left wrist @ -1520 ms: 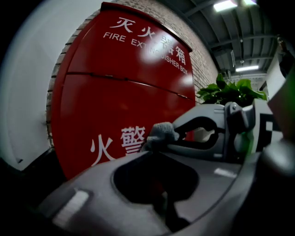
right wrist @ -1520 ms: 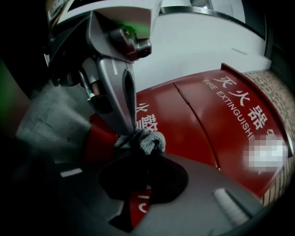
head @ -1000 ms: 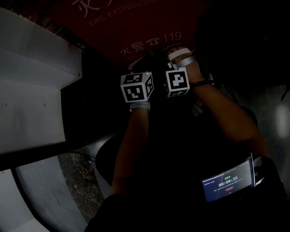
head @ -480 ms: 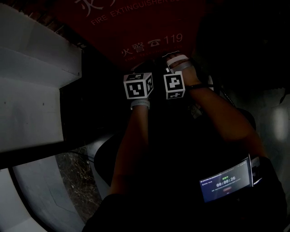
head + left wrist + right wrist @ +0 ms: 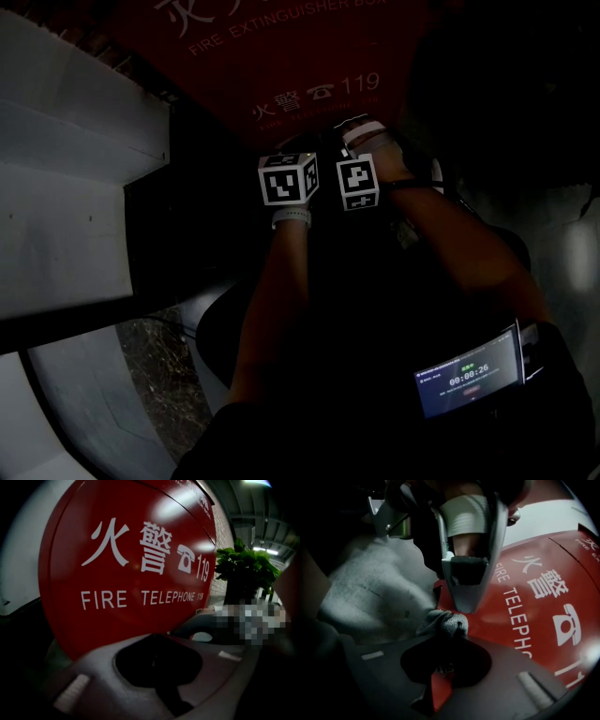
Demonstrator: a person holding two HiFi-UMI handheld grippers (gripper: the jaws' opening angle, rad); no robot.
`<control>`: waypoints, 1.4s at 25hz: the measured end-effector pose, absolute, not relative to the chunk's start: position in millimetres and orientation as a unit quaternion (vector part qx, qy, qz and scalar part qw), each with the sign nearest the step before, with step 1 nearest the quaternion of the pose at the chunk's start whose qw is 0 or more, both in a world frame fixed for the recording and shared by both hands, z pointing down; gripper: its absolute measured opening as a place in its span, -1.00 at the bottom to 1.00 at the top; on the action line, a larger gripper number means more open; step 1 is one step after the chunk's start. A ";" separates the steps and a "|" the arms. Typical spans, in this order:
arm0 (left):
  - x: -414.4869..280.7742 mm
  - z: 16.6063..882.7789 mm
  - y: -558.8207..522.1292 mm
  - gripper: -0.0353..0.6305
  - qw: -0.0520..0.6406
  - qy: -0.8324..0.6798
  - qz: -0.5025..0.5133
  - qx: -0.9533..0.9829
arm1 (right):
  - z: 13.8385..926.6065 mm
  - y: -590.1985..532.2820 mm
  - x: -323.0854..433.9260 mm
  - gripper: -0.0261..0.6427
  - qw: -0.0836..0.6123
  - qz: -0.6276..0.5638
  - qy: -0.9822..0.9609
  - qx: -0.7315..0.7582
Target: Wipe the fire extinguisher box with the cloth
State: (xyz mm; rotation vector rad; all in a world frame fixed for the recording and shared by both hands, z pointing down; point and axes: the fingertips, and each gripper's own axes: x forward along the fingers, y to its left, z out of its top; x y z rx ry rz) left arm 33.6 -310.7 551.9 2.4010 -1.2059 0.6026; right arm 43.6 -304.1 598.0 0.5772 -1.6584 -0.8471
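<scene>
Glare streaks red fire extinguisher box [image 5: 136, 550]; plant [image 5: 244, 569] beyond.

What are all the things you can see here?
red metal fire extinguisher box with white lettering: one, red, in front of both grippers.
grey woven cloth: one, grey, against the box.
green leafy potted plant: one, green, beyond the box.
white stepped ledge: one, white, left in the head view.
small lit screen: one, bluish, lower right in the head view.
left gripper: one, grey, jaws together, nothing between them.
right gripper: one, grey, pinching the cloth.
</scene>
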 end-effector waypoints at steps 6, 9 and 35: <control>41.0 556.6 -306.0 -0.88 0.199 -0.410 0.220 0.862 | 603.6 -298.2 44.2 -0.82 0.567 -0.349 -0.709 0.231; 43.9 529.5 -302.4 -0.88 0.181 -0.407 0.205 0.872 | 576.5 -291.8 42.2 -0.82 0.551 -0.348 -0.715 0.252; 86.9 200.7 -291.8 -0.88 -0.009 -0.444 0.008 0.896 | 163.2 -292.5 116.3 -0.82 0.367 -0.540 -0.592 0.473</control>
